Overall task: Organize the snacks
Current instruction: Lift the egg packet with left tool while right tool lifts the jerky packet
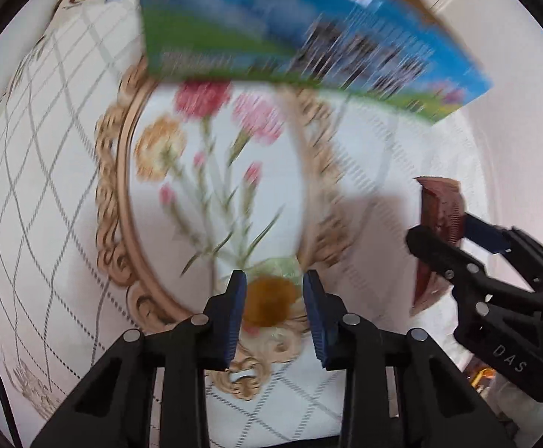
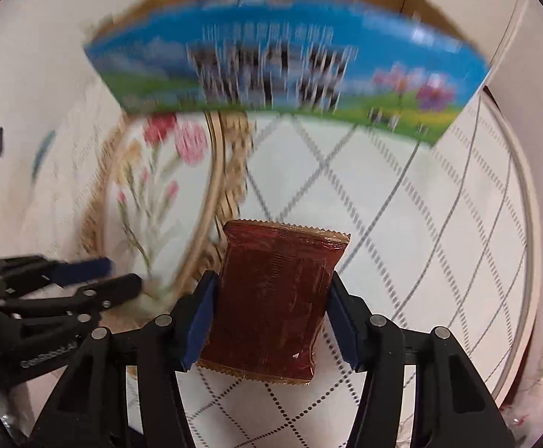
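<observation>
Pinching a clear yellow-centred snack packet (image 1: 271,300), the left gripper (image 1: 274,298) mirrors the right gripper (image 2: 271,291), clamped on a reddish-brown foil snack packet (image 2: 275,298); a blue-and-green cardboard box (image 2: 286,67) sits at twelve o'clock.

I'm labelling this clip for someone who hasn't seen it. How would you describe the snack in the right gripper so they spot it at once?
Start at the blue-and-green cardboard box at the far edge of the white quilted cloth. Nearer the camera, the right gripper is shut on the dark red packet. It is flat, glossy and crimped at both ends, unlike the small orange-and-white snack in the left gripper.
</observation>
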{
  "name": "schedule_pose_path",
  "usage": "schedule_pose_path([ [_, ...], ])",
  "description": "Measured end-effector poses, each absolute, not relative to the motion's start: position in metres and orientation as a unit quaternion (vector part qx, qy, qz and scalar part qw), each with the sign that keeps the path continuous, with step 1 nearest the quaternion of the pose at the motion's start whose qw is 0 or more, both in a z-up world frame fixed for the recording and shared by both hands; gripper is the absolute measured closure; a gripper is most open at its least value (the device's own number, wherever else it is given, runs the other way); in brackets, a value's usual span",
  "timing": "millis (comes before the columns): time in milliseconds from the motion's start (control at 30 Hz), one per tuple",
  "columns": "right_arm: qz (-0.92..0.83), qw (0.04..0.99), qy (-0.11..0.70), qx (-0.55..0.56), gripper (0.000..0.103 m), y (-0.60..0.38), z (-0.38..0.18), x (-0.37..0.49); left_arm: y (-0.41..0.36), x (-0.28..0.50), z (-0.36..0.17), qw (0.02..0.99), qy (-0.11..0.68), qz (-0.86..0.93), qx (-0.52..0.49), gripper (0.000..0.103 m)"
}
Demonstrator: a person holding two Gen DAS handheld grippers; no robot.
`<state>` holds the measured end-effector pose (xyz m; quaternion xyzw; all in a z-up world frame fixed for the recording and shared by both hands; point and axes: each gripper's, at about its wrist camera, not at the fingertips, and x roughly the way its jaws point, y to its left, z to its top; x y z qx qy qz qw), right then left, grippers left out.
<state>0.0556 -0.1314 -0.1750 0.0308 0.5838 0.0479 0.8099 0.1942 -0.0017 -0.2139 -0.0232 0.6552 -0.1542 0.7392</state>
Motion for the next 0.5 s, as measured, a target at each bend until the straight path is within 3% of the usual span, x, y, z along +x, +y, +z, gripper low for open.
schedule_pose_path([
  [167, 0.060, 0.832, 0.550, 0.044, 0.044, -0.141, -0.115, 0.106, -0.017, 0.225, -0.175, 0.747, 0.637, -0.188, -0.029, 0.071],
  [233, 0.062, 0.835, 0.545, 0.049, 0.044, -0.156, -0.100, 0.112, -0.016, 0.231, -0.182, 0.733, 0.649, -0.200, -0.033, 0.063],
  [267, 0.061, 0.834, 0.547, 0.048, 0.044, -0.157, -0.098, 0.120, -0.013, 0.231, -0.186, 0.727, 0.655, -0.202, -0.028, 0.053],
  [300, 0.057, 0.833, 0.549, 0.047, 0.044, -0.161, -0.098, 0.115, -0.014, 0.228, -0.194, 0.721, 0.663, -0.201, -0.017, 0.049],
  [500, 0.051, 0.810, 0.579, 0.073, 0.044, -0.164, -0.155, 0.118, -0.011, 0.201, -0.258, 0.653, 0.733, -0.192, 0.004, 0.049],
])
